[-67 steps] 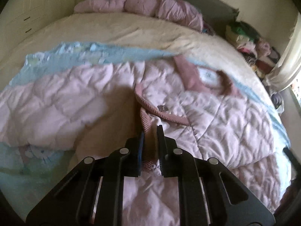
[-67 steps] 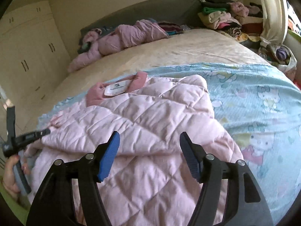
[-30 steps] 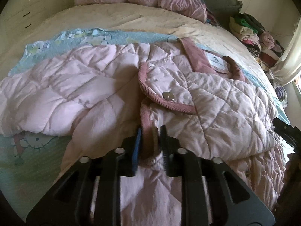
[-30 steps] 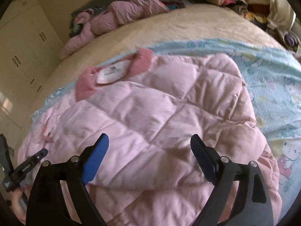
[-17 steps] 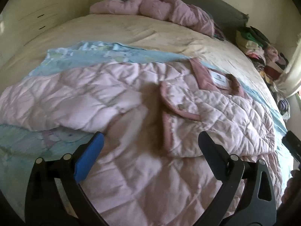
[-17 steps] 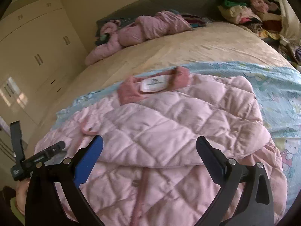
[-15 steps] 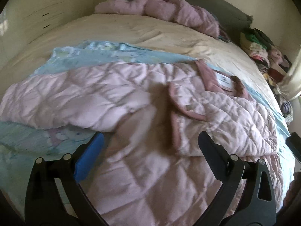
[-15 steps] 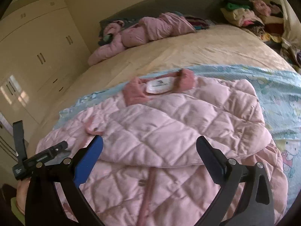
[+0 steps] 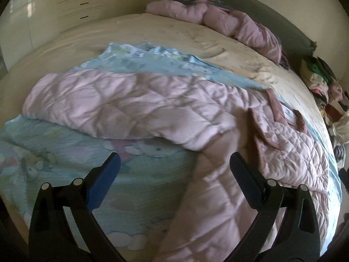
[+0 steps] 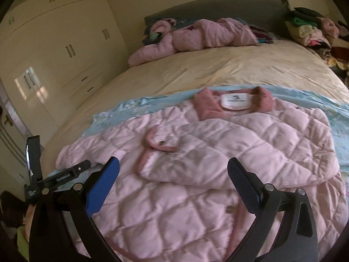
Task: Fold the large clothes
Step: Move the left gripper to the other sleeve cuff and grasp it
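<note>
Both tongs, left gripper (image 9: pixel 173 163) and right gripper (image 10: pixel 173 168), released above the seemingly half-folded pink jacket (image 10: pixel 218 152) (blurred).

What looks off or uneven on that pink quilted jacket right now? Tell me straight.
The pink quilted jacket is only half folded: one sleeve lies across the chest, while the other sleeve sprawls out over the blue cartoon sheet. Nothing looks torn or spilled. Both grippers are open and off the fabric.
</note>
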### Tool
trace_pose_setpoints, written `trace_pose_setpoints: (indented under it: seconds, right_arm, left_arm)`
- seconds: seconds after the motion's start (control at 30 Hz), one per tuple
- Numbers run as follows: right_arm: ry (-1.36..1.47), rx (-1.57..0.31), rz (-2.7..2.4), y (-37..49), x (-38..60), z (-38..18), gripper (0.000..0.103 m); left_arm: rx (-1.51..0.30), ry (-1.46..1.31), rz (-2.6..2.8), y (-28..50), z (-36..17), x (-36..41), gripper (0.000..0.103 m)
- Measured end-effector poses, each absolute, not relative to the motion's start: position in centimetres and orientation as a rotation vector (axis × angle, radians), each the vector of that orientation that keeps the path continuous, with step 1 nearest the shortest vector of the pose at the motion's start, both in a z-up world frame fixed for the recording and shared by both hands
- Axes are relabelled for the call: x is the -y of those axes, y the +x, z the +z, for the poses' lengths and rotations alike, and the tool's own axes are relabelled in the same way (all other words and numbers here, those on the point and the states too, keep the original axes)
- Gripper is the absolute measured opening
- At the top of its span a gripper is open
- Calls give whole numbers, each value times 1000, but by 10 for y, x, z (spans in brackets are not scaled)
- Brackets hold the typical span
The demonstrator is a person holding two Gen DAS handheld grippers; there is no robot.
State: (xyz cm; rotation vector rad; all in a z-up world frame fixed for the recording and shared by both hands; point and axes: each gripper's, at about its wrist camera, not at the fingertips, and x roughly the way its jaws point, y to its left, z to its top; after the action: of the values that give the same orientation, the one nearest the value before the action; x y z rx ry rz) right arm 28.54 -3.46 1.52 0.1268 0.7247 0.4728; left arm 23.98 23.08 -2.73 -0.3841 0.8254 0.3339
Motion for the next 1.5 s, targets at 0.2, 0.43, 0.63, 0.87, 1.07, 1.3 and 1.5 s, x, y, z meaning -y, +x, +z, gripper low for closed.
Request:
trace_pose_setpoints:
  seconds: [0.2,0.43,0.63,0.87,1.07,1.3,1.5]
  right_arm:
    - [81,-726,524,280,-10,19,99]
    - [53,-732,562,272,-55,17,99]
    - [45,-749,603,266,-92,10,99]
    - [-10,-768,650,258,-134,0,99]
    - [-45,-792,676,256,-162,-12,99]
    - [-35,-809,672,258,-165,-21,99]
    - [-24,-813,641,263,-144,-21,99]
  left_arm:
    - [-812,-406,381,220,-29,-265,94]
    - [-806,-433,424,202,-34,-299,94]
    - [-808,-460,437,189,-42,-324,94]
    - [-798,-513,463,179,-51,-359,94]
    - [-801,-561,480,176,-64,-385,94]
    - [-782,-736,445,184,-84,-423,94]
    - [-739,-831,486,195,-93,-457,93]
